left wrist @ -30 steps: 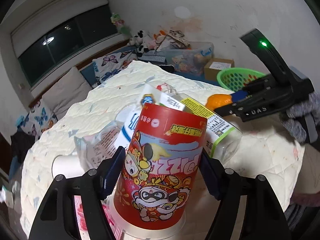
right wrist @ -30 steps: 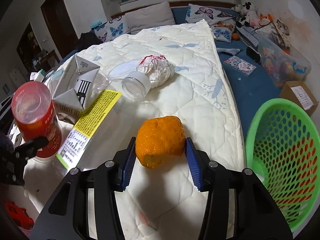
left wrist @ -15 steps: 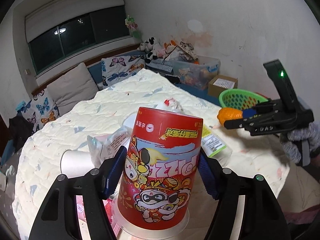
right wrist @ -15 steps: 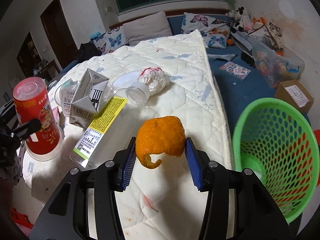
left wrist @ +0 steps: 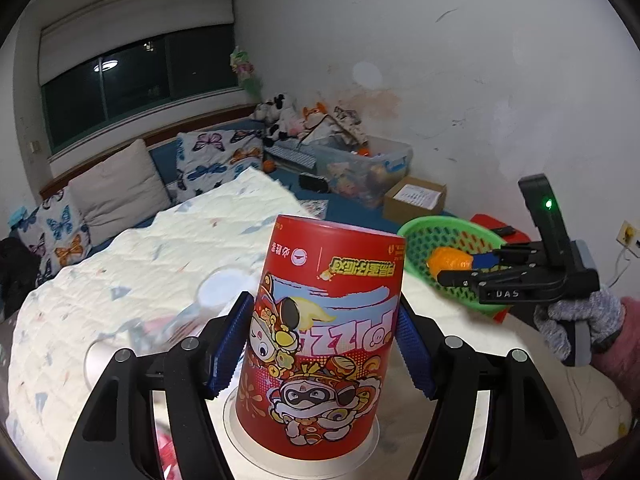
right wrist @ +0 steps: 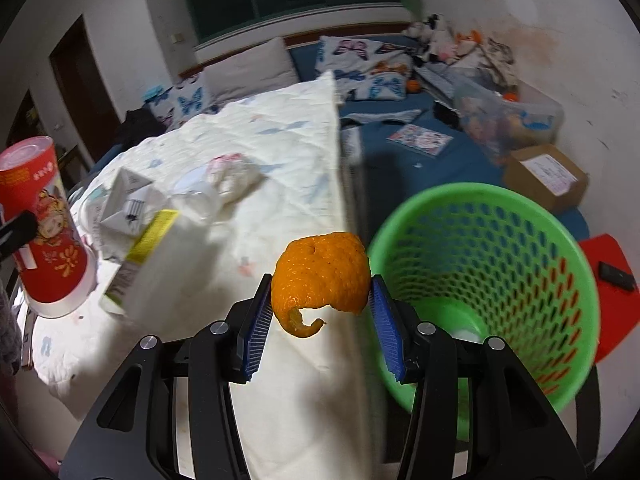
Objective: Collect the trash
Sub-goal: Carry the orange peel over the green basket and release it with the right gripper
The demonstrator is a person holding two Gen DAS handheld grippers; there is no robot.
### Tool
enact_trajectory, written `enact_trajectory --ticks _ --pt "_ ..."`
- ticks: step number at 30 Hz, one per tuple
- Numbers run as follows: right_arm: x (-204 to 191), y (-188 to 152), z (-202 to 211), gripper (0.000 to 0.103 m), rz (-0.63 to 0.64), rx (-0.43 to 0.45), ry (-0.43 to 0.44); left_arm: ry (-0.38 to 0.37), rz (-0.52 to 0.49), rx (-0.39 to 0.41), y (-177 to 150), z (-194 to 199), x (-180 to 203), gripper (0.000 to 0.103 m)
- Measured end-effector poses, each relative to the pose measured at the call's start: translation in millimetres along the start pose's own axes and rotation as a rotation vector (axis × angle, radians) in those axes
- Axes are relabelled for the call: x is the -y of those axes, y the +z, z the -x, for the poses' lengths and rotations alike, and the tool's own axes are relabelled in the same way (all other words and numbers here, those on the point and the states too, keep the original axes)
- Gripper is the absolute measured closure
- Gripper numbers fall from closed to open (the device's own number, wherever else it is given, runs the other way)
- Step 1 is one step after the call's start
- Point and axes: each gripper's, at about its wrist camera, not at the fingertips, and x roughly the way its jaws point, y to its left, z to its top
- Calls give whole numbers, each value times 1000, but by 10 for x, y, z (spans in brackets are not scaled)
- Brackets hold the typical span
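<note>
Right gripper (right wrist: 322,320) around orange peel (right wrist: 322,276)

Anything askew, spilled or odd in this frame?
Yes: the red cup in the left hand-held gripper is upside down, print inverted. Cartons and crumpled paper litter the quilt.

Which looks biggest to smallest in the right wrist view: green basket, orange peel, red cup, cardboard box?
1. green basket
2. red cup
3. orange peel, though nearness to the camera inflates it
4. cardboard box, farthest away
</note>
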Motion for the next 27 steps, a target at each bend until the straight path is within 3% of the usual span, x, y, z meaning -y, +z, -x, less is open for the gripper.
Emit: enact_trajectory --ticks 15,27 --pt "812 -167 82 52 -112 -13 -111 -101 -33 5 415 -400 492 37" --pt "1081 -267 141 49 -158 -15 -133 -161 -68 -5 674 -723 776 37"
